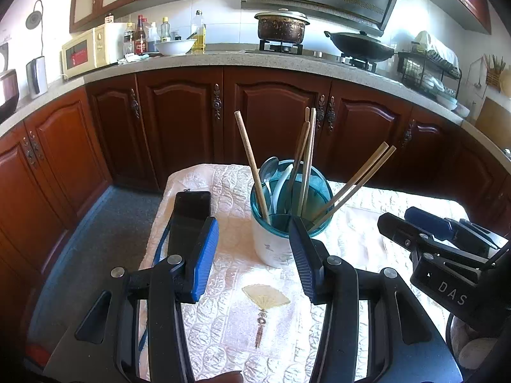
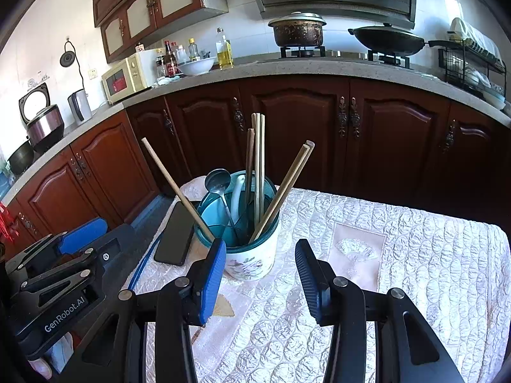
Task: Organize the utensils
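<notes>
A white utensil holder (image 1: 271, 245) with a teal insert stands on the quilted table; it also shows in the right wrist view (image 2: 252, 258). Several wooden chopsticks (image 1: 250, 162) (image 2: 257, 166), a metal spoon (image 2: 217, 180) and a white spoon (image 1: 282, 178) stand in it. My left gripper (image 1: 254, 233) is open and empty, just in front of the holder. My right gripper (image 2: 260, 252) is open and empty, close in front of the holder. The right gripper shows at the right of the left wrist view (image 1: 415, 220); the left gripper shows at the left of the right wrist view (image 2: 73, 239).
A black phone (image 1: 191, 207) (image 2: 179, 233) with a blue cable (image 2: 143, 265) lies on the table (image 2: 415, 255) left of the holder. Dark wood cabinets (image 1: 271, 111) stand behind. The counter (image 1: 223, 60) holds a microwave, bottles, a bowl, a pot and a wok.
</notes>
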A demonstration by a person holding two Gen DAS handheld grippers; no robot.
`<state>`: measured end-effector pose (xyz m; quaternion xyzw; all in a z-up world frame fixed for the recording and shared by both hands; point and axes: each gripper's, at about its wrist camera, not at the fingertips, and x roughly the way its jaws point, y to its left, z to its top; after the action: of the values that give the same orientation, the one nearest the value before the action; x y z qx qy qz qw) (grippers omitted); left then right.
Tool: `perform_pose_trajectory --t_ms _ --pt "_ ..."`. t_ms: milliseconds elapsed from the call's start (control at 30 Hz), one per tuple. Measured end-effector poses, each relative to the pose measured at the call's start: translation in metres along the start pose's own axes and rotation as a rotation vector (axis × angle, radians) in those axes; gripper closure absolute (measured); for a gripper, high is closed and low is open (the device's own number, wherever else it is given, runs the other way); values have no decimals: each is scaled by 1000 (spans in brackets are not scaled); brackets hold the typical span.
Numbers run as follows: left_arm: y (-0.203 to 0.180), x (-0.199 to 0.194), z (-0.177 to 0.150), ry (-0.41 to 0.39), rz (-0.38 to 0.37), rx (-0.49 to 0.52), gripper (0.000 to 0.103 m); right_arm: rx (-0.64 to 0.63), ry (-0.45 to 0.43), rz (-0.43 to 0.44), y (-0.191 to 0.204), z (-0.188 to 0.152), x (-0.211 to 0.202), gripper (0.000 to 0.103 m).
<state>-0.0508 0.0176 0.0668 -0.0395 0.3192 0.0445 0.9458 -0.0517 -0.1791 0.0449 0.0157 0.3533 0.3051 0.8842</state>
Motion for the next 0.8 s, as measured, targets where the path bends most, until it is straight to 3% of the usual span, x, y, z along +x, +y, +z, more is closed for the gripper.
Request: perform_pose_trajectory --t_ms 800 --pt "0 0 1 0 1 -2 58 -7 5 3 6 -2 5 60"
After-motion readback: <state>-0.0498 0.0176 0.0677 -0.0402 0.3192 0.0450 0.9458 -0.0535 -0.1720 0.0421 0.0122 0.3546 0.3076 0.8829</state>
